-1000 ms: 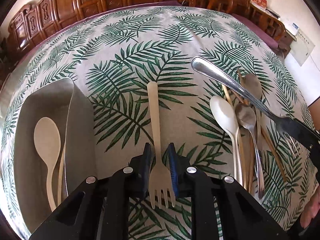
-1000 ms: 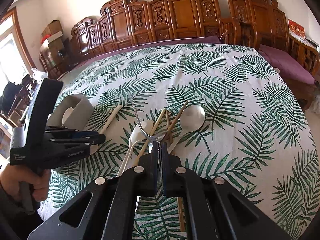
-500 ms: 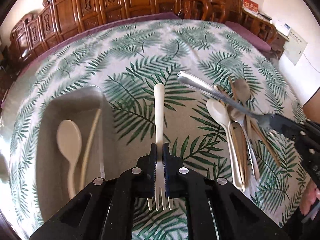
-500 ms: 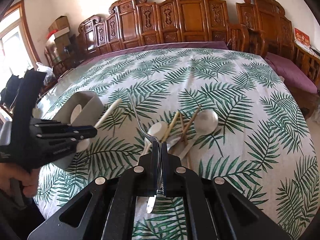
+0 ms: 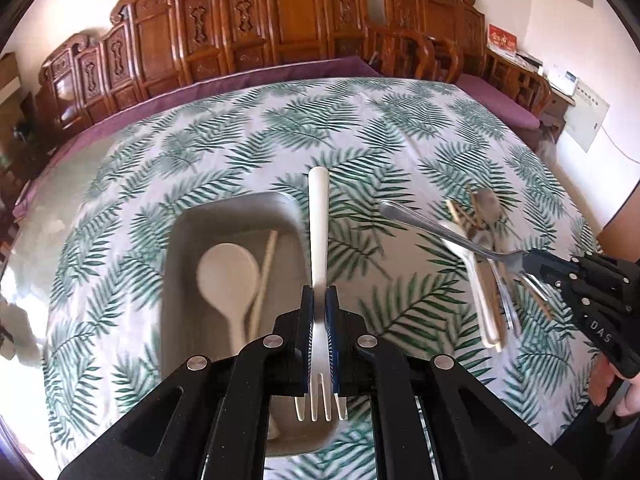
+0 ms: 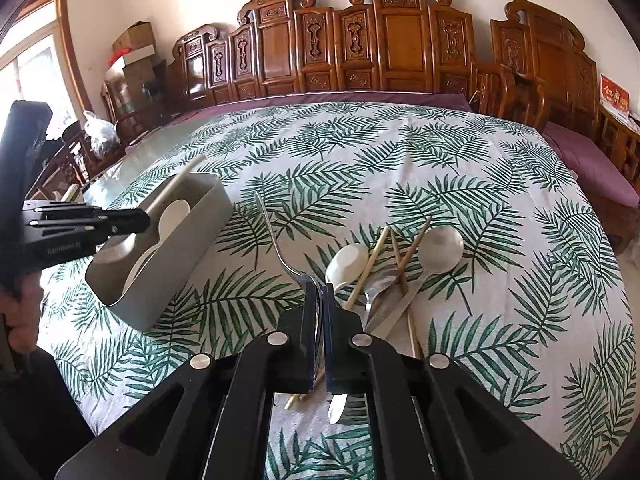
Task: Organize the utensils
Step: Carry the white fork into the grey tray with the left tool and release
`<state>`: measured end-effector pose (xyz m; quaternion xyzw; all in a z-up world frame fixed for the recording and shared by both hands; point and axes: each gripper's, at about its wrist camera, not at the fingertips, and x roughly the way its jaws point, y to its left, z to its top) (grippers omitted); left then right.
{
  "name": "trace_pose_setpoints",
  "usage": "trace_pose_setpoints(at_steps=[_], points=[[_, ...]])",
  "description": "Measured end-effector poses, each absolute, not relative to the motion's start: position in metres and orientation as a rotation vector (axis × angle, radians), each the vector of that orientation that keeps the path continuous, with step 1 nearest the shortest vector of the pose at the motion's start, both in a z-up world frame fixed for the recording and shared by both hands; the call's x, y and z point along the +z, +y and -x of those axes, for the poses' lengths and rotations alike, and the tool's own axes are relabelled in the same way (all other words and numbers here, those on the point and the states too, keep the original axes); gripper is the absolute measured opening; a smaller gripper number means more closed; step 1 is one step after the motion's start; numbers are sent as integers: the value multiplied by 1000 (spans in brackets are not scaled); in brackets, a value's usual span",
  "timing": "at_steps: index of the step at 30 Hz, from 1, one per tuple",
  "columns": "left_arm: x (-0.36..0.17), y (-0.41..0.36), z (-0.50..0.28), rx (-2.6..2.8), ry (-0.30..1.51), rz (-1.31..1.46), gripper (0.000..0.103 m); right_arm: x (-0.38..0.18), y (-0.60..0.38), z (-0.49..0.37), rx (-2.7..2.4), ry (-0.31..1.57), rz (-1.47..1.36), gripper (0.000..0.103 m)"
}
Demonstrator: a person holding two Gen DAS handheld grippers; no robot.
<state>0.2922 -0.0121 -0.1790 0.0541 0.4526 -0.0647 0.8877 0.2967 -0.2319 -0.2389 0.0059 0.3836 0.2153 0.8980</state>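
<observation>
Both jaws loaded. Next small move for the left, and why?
Probably carry the wooden fork a little further left over the grey bin, then lower it. The left gripper is shut on the fork, handle pointing away, at the bin's right wall; a spoon already lies inside. The right gripper holds a metal fork and can wait.

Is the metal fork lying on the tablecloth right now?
No, the metal fork is clamped in the right gripper, its handle raised above the tablecloth.
</observation>
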Motion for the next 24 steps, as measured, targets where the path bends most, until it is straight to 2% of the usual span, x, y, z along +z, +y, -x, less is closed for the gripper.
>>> trace_pose_setpoints(at_steps=[12, 24], points=[[-200, 48, -293, -58, 968, -5, 5, -240, -212, -289, 456, 787, 20, 4], [-215, 59, -295, -30, 1000, 11, 6, -237, -207, -285, 461, 775, 30, 4]])
